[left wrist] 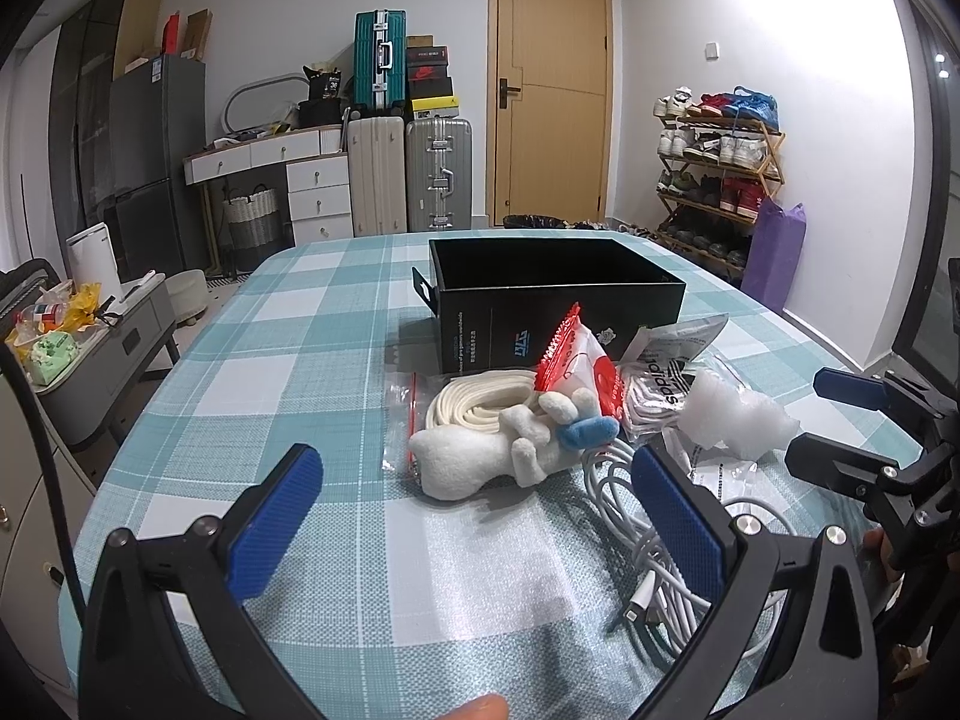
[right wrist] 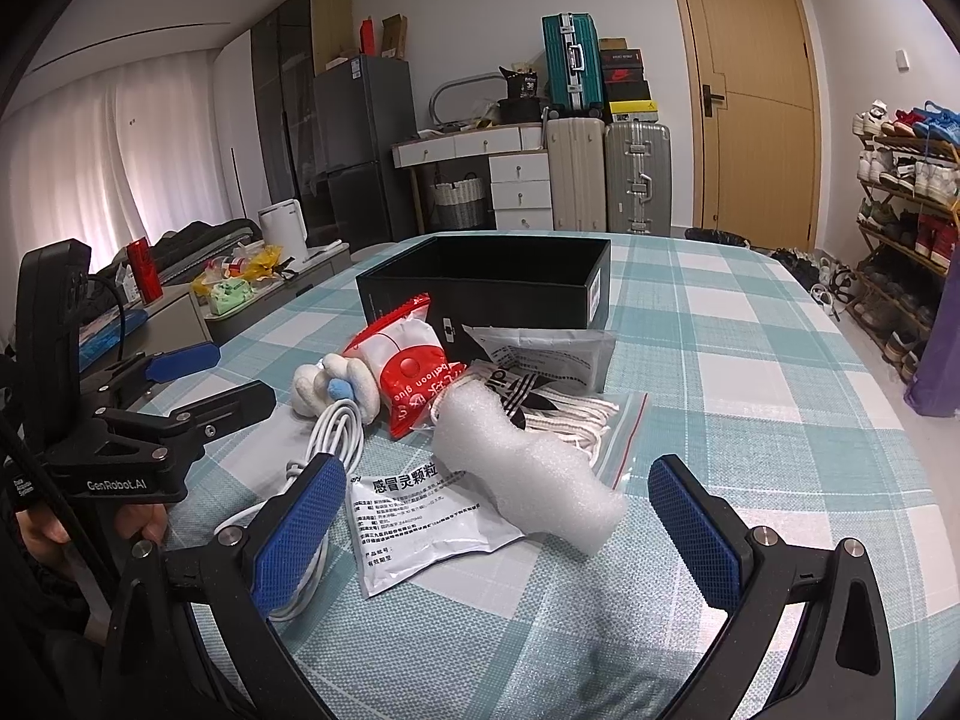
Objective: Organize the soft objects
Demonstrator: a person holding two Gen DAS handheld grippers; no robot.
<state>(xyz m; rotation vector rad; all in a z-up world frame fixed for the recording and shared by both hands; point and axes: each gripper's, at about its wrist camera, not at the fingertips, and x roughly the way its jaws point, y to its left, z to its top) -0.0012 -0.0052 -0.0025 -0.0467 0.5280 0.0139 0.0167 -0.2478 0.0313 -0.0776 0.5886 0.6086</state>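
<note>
Soft objects lie heaped near the middle of the table (left wrist: 312, 324), which wears a teal-and-white checked cloth, just in front of an open black box (left wrist: 552, 294) that stands toward the far edge. Largest of the heap is a white plush toy (left wrist: 480, 450) with a blue patch, lying on its side at the pile's left. Touching it on the right is a coil of white cable (left wrist: 636, 516) that trails toward the near edge. A roll of white foam wrap (right wrist: 528, 468) rests tilted over a printed white sachet (right wrist: 420, 522) and a zip bag of cream laces (right wrist: 591, 426). A red-and-white packet (right wrist: 414, 372) leans between the toy and the foam.

The left gripper (left wrist: 480, 516) hovers spread wide, clasping nothing, its blue pads (left wrist: 273, 522) flanking the toy and cable from the near side. The right gripper (right wrist: 498, 528) hangs likewise released, pads either side of the foam roll without touching it.
</note>
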